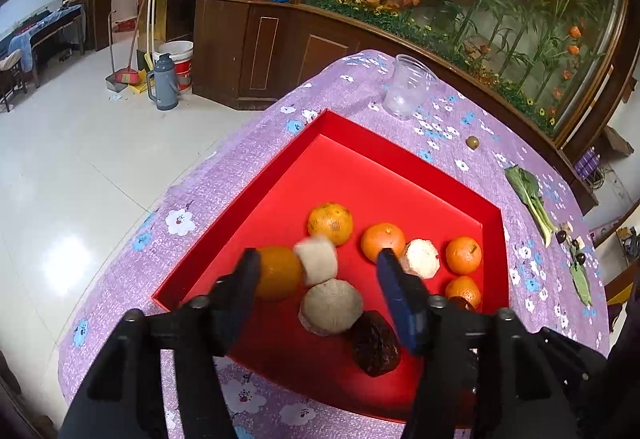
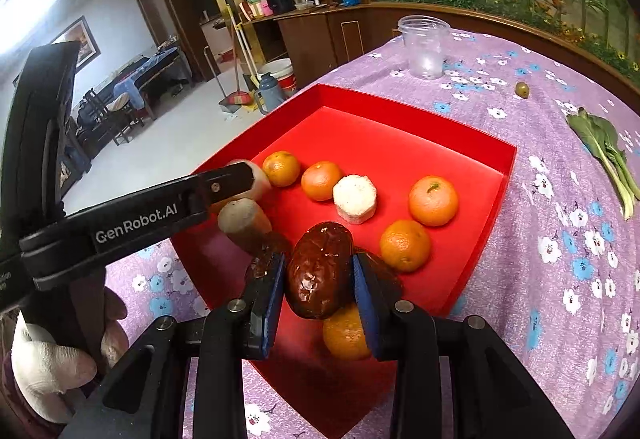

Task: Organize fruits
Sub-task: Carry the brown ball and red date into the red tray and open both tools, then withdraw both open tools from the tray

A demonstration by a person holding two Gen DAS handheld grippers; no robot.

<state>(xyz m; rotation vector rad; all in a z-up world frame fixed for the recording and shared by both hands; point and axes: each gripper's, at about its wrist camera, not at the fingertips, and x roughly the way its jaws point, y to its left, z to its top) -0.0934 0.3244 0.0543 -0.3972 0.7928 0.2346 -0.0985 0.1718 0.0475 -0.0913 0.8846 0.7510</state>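
The right gripper [image 2: 318, 293] pinches a dark date [image 2: 320, 271] above the six o'clock corner of the red tray [image 2: 472, 143]. Its glossy skin may slip from the pads and knock the oranges [image 2: 405, 245] below. The left gripper [image 1: 316, 267], fingers spread and empty, hovers at nine o'clock over the pale chunks [image 1: 330, 305], close enough to collide.

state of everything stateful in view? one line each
Left gripper: open, above the tray.
Right gripper: shut on the dark wrinkled date.
Dark wrinkled date: held between the pads, over the tray.
Red rectangular tray: open-topped, holding fruit.
Clear plastic cup: upright, looks empty.
Green leafy vegetable: lying flat on the cloth, outside the tray.
Small green olive-like fruit: loose on the cloth.
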